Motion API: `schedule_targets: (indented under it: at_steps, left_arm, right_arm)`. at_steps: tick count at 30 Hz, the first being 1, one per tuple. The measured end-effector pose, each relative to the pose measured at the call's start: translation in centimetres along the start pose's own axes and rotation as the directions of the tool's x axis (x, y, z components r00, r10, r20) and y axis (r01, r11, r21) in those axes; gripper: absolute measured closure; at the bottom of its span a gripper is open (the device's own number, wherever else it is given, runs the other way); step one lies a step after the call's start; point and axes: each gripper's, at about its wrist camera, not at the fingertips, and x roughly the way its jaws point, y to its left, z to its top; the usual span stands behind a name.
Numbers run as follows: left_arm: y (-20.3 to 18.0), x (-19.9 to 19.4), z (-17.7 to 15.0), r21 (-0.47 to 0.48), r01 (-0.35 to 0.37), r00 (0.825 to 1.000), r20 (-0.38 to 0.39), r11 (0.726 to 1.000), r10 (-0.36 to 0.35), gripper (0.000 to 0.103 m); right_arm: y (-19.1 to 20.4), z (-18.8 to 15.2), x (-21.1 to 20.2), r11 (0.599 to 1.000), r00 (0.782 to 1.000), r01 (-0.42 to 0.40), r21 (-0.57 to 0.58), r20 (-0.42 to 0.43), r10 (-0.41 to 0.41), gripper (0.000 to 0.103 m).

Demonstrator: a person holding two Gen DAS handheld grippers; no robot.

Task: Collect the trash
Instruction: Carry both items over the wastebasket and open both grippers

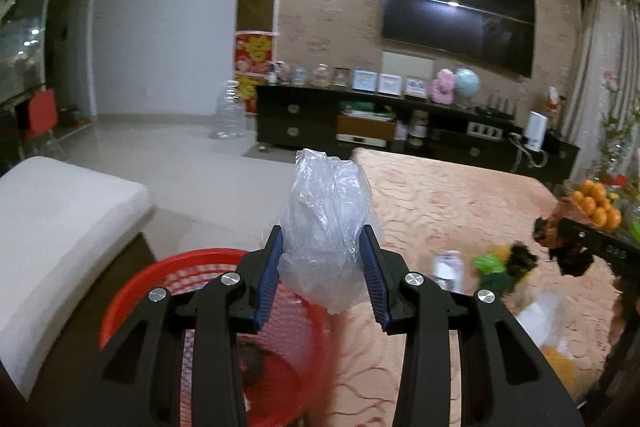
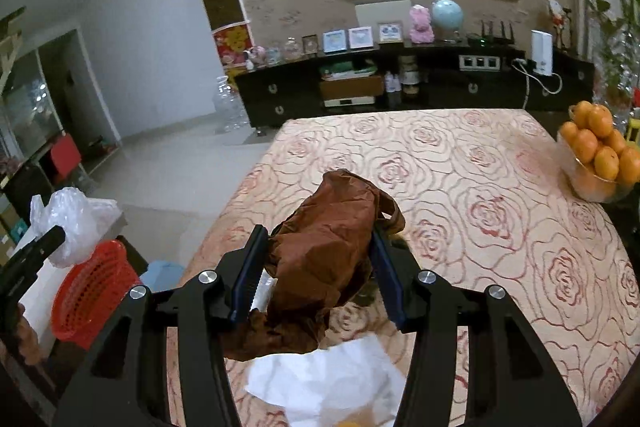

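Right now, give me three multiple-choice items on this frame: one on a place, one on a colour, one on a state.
1. Where is the bowl of oranges?
A. at the table's right edge
B. inside the basket
C. on the TV cabinet

2. What colour is the basket?
A. blue
B. red
C. white

3. What is the right gripper doing?
A. hanging open and empty
B. clamping a brown crumpled bag
C. clamping a bottle

Answers:
1 A, the bowl stands on the table at its right edge.
2 B, its mesh wall is red.
3 B, the jaws press on the brown crumpled bag from both sides.
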Motion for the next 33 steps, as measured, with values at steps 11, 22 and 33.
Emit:
schedule_targets:
  at_steps: [11, 22, 33]
  left_arm:
    - [4.3, 0.7, -0.7, -0.067, -0.099, 0.995, -0.01, 0.993, 0.099, 0.066]
    - [8.3, 0.4, -1.2, -0.11, -0.189, 0.982, -0.034, 0.976, 0.186, 0.066]
    - [10.6, 0.5, -1.7, -0.127, -0.252, 0.967, -0.073, 0.959, 0.245, 0.066]
  right_arm:
    - [6.0, -0.5, 2.3, 0.992, 0.994, -0.105, -0.075, -0.051, 0.101, 0.053]
    - [15.0, -0.5, 4.2, 0.94, 0.967, -0.245, -0.237, -0.125, 0.221, 0.053]
    - [21.4, -0.1, 6.5, 0.869, 0.912, -0.404, -0.285, -0.202, 0.357, 0.053]
